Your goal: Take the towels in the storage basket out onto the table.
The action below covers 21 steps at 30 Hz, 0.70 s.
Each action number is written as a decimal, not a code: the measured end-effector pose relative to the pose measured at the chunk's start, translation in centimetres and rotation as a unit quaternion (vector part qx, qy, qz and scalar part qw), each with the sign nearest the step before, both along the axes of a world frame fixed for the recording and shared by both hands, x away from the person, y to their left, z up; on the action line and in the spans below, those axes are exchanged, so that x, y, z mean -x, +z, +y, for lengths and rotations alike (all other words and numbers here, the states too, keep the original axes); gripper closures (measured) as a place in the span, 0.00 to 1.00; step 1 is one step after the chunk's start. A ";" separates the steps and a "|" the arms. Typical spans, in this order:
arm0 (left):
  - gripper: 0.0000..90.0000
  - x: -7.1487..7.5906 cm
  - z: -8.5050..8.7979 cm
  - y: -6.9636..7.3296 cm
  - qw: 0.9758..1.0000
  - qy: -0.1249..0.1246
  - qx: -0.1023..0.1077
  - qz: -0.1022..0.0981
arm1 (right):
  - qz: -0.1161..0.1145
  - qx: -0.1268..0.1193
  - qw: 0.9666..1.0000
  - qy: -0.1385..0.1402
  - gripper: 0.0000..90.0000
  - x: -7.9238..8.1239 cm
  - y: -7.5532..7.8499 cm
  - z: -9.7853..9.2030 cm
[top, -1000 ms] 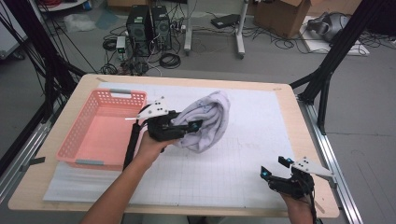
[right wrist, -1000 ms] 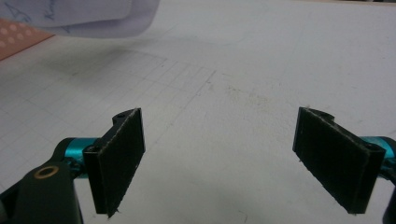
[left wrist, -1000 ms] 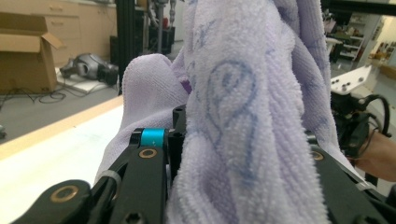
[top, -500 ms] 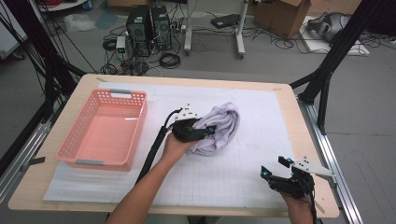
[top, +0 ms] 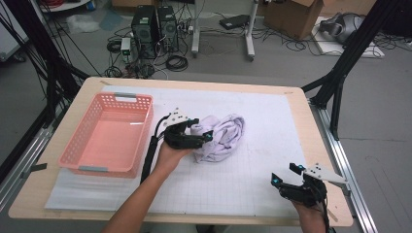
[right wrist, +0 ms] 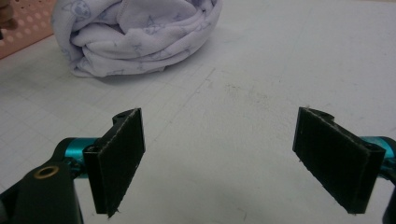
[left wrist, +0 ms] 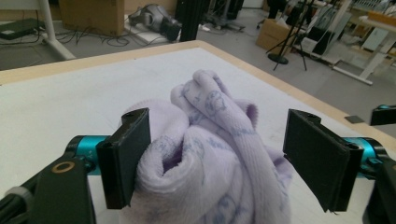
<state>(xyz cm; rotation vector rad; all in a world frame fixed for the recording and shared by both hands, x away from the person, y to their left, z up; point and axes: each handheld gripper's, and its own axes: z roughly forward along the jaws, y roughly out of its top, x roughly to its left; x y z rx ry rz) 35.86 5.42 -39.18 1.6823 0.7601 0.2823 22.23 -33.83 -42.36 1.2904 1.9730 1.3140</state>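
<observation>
Garment [top: 219, 136] lies bunched near mat centre, directly between left gripper [top: 200, 131] jaws — just opened wide, one pad touching fold, other clear. Right gripper [top: 288, 174] well apart at near right edge, jaws apart, empty. We judge left hand nearer — basket [top: 108, 136] sits beside it.

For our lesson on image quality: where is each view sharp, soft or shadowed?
High view: even light, slightly soft; pink plastic basket clear. Left gripper view: crumpled pale lilac cloth sharp, room behind blurred. Right gripper view: soft shadow beneath the cloth on the white gridded mat.
</observation>
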 end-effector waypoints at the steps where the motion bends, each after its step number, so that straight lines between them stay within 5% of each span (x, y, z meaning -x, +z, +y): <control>1: 0.26 0.5 0.3 0.0 1.000 -0.003 0.002 0.000 | 0.000 0.000 1.000 0.000 0.17 0.0 0.0 0.0; 12: 0.24 5.1 3.6 -1.3 1.000 -0.001 0.016 -0.022 | -0.001 0.004 1.000 -0.002 0.17 0.1 0.1 0.2; 21: 0.24 6.7 5.8 -1.4 0.999 0.011 0.011 -0.038 | 0.000 0.013 1.000 -0.001 0.17 0.0 0.0 0.4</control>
